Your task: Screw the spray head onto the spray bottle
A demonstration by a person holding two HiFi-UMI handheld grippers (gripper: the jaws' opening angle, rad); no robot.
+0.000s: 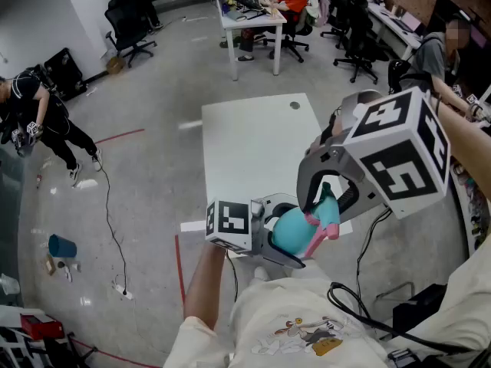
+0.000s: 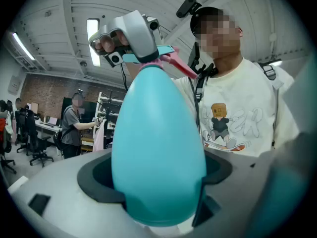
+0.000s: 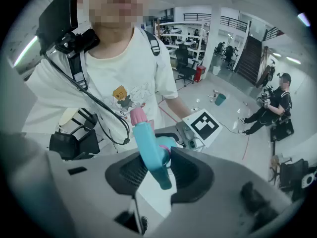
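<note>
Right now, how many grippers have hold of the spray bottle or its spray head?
2. The left gripper clamps the body of the teal spray bottle, low in the head view. The right gripper, above it, has its jaws closed on the spray head. Neither is hidden.

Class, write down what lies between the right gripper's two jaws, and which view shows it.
Between the right gripper's jaws lies the teal spray head, atop the spray bottle; the right gripper view shows it.
</note>
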